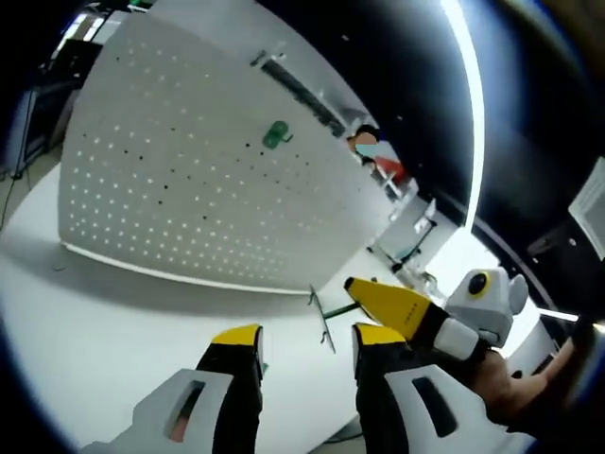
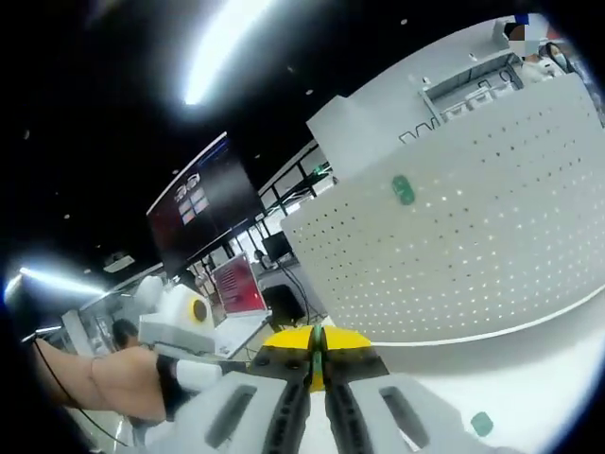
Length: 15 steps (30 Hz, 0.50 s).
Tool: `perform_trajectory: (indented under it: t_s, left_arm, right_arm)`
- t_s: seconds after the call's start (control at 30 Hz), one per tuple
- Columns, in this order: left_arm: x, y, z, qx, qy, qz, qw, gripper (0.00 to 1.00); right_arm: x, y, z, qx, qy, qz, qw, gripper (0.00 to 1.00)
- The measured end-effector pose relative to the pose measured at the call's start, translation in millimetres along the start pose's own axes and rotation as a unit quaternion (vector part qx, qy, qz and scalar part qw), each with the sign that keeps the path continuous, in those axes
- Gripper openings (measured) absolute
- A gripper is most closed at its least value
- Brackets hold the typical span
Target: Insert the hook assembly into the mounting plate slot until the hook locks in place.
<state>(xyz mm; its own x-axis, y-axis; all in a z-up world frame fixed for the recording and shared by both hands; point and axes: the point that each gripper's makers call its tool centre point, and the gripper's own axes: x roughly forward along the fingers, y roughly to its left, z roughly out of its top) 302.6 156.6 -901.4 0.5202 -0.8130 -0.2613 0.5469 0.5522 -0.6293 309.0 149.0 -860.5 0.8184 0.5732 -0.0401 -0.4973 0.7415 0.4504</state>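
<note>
The right tongs were clamped on the thin grey wire hook, probably light, stiff and slippery. The left tongs stood apart before the white perforated mounting plate.

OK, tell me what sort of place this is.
Probably an open lab or demo hall: a white pegboard stands on a white table, with a big screen and desks behind under a dark ceiling.
</note>
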Motion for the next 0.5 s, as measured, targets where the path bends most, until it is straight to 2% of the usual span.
perform_trajectory:
  t_s: [0.1, 0.17, 0.33, 0.5]
  left_arm:
    - [-1, -2.9, 0.6, -0.008, -0.001, -0.011, 0.9999, 0.28]
    - [-2, -6.6, 2.0, -0.035, -0.006, -0.025, 0.9990, 0.25]
    - [-8, -6.1, 3.2, -0.033, -0.010, -0.027, 0.9991, 0.13]
    - [-9, -10.2, 1.7, -0.051, -0.010, -0.038, 0.9979, 0.13]
  right_arm:
    - [0, 1, 0.9, -0.002, -0.003, -0.001, 1.0000, 0.00]
    - [0, 2, 1.6, -0.002, -0.005, 0.000, 1.0000, 0.00]
    - [2, 6, 1.9, -0.004, -0.008, 0.005, 0.9999, 0.00]
    - [3, 11, 0.9, -0.005, -0.007, 0.015, 0.9998, 0.00]
